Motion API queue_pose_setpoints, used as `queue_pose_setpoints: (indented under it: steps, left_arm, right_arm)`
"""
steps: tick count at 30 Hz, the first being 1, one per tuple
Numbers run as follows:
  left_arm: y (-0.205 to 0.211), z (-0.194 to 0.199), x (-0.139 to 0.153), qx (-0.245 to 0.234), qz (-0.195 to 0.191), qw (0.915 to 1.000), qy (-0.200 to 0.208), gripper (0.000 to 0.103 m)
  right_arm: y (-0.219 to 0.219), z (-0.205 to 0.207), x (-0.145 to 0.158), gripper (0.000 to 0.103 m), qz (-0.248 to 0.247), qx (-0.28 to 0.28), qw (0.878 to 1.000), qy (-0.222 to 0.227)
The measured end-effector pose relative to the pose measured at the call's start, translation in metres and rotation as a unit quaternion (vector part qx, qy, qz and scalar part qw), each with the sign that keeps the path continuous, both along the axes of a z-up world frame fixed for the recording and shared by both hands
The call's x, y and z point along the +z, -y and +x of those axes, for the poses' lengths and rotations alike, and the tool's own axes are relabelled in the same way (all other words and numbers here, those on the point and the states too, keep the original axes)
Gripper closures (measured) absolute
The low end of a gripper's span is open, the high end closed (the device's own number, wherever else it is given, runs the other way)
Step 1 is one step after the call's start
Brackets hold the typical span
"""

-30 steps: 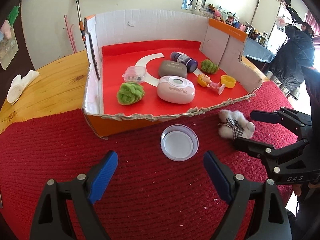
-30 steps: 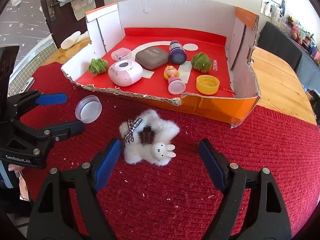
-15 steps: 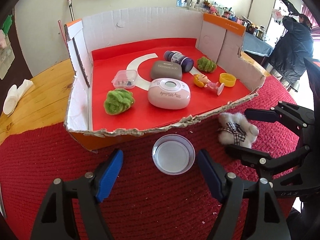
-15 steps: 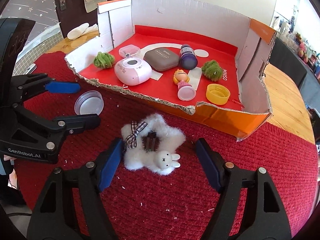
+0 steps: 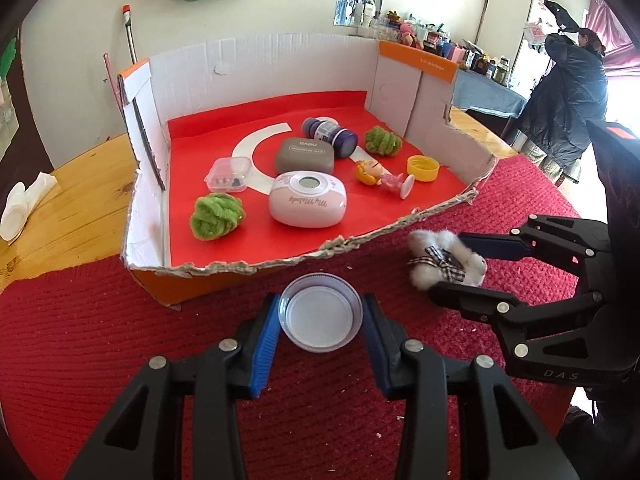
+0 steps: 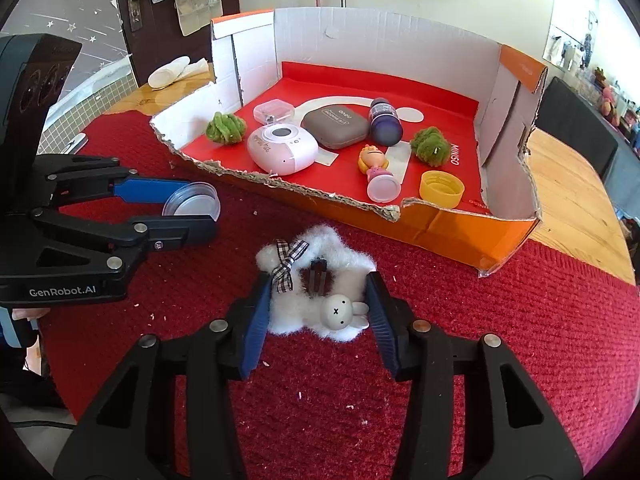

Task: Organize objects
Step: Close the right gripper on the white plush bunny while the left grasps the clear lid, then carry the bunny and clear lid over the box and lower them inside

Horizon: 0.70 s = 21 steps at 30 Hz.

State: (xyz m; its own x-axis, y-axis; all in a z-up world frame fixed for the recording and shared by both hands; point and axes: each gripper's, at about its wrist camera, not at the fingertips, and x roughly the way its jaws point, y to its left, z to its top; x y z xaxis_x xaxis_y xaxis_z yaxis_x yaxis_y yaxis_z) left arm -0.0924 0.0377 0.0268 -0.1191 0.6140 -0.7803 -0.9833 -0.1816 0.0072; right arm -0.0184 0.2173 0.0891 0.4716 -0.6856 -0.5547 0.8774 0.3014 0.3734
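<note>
A clear round plastic lid (image 5: 321,317) lies on the red knitted mat in front of the cardboard box (image 5: 224,270). My left gripper (image 5: 320,330) is closed around it, blue pads touching both sides; it also shows in the right wrist view (image 6: 192,210). A white fluffy star plush with a rabbit head and checked bow (image 6: 316,284) lies to its right. My right gripper (image 6: 316,312) is closed on it, pads pressing its sides. The plush also shows in the left wrist view (image 5: 444,264).
The red-lined box holds two green pompoms (image 5: 216,216), a pink-white device (image 5: 306,204), a grey case (image 5: 304,154), a purple bottle (image 5: 330,134), a small clear box (image 5: 228,174), a doll figure (image 5: 380,174) and a yellow cap (image 5: 422,168). A person (image 5: 568,80) stands at far right.
Both grippers moved forward and closed: the left one onto the clear lid, the right one onto the white plush. Both were open around them before.
</note>
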Motion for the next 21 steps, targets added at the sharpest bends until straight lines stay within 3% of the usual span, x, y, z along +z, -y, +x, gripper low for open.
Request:
queue_pose_setpoints:
  steps: [9, 18, 21]
  left_arm:
    - [0.012, 0.008, 0.021, -0.013, 0.031, 0.9994, -0.007, 0.061]
    - [0.013, 0.009, 0.024, -0.017, 0.036, 0.9992, -0.008, 0.061]
    - [0.015, 0.010, 0.031, -0.027, 0.041, 0.9987, 0.010, 0.061]
  right_arm:
    - [-0.015, -0.011, 0.019, 0.058, -0.026, -0.006, 1.000, 0.005]
    - [-0.022, -0.011, 0.022, 0.058, -0.032, 0.003, 0.999, 0.006]
    - [-0.026, -0.017, 0.028, 0.058, -0.036, 0.017, 0.999, 0.035]
